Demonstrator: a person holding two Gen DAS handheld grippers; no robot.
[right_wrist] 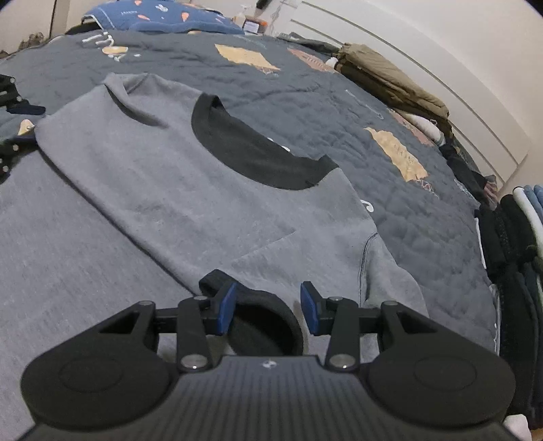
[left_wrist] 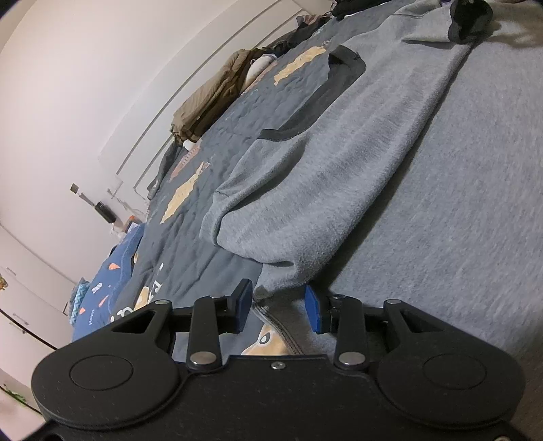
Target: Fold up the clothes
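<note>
A grey sweatshirt with a black collar lies flat on the bed, one sleeve folded across its chest. It also shows in the left wrist view. My right gripper is open, its blue pads on either side of the black sleeve cuff without touching it. My left gripper is open at the sweatshirt's folded edge, its pads apart over a grey seam. The left gripper also shows at the left edge of the right wrist view.
The bed carries a dark grey quilt with orange patches. A folded olive garment lies by the wall. A blue patterned pillow is at the bed's far end. A stack of folded clothes stands at the right.
</note>
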